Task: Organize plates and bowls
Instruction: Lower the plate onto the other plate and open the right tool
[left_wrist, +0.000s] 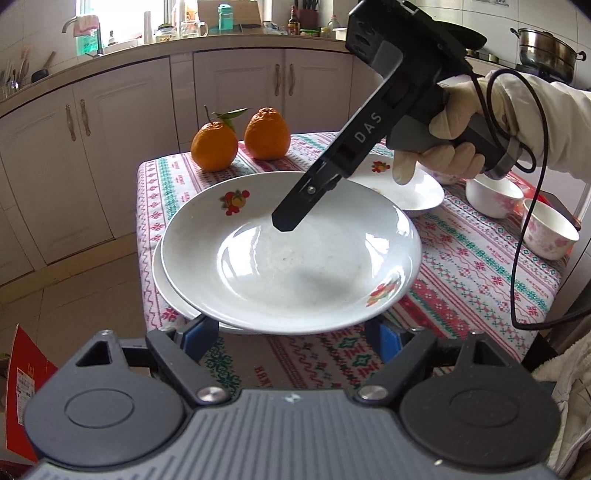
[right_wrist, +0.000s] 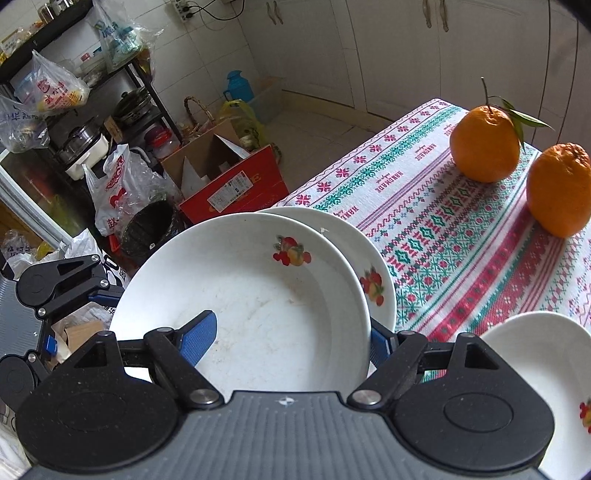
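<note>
Two plates stacked, frame centre, on patterned tablecloth (left_wrist: 480, 266).
Top plate (left_wrist: 291, 254) offset over lower plate (right_wrist: 354, 243); right gripper (right_wrist: 291, 339) jaws wide, astride top plate's rim, one pad inside; left gripper (left_wrist: 295, 332) jaws wide at near rim, grip unclear; two oranges (left_wrist: 240, 138) upper centre.

- Two round oranges, one with a leafy stem (left_wrist: 214, 146) at ten o'clock, the plain one (left_wrist: 266, 133) just beside it.
- Patterned red-and-green woven tablecloth (left_wrist: 476, 266) under them.
- Steel lidded pot (left_wrist: 546, 48) at two o'clock.
- Red cardboard box (right_wrist: 236, 184) on the floor at eleven o'clock.
- Blue plastic jug (right_wrist: 238, 86) at twelve o'clock.
</note>
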